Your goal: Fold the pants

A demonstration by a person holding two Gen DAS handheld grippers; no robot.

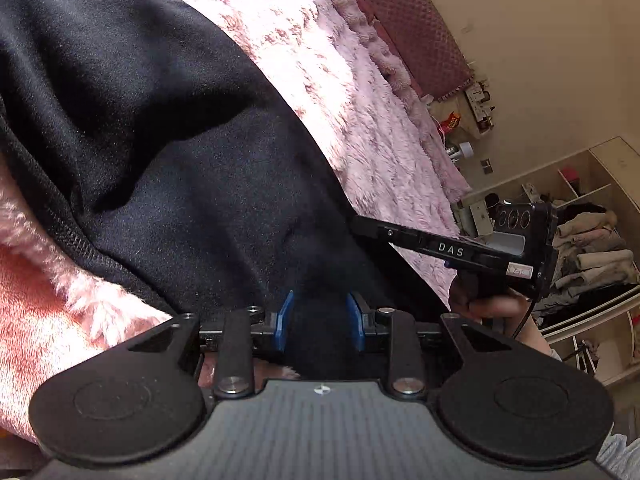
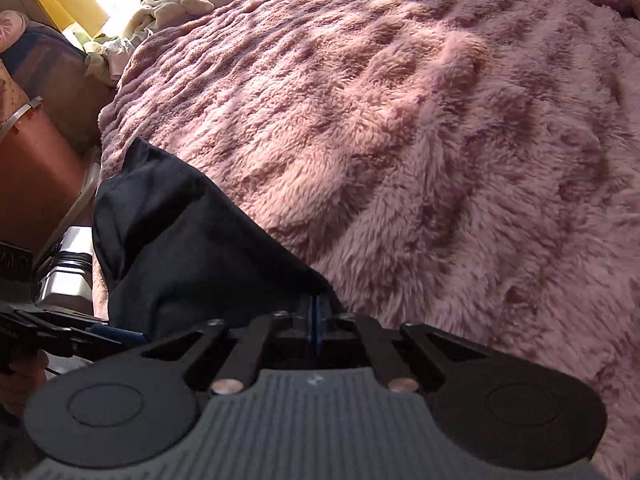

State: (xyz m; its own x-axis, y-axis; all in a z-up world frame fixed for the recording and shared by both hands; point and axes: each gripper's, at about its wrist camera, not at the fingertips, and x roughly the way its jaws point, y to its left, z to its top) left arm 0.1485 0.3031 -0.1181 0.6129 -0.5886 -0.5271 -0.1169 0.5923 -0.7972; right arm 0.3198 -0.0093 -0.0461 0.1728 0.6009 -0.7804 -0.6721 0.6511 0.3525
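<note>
Early-to-mid fold, by the look of it. Black pants lie bunched on the pink fuzzy blanket, w/ creases, no neat stack yet. Left gripper is part open, cloth between the blue pads but not pinched. Right gripper is closed tight on the pants' edge. Left to do: lay flat, smooth, fold again.

Bed under a shaggy pink blanket

The blanket fills most of the right wrist view; black pants lie on it at lower left. In the left wrist view the pants spread across the left and centre, blanket showing at upper right.
</note>
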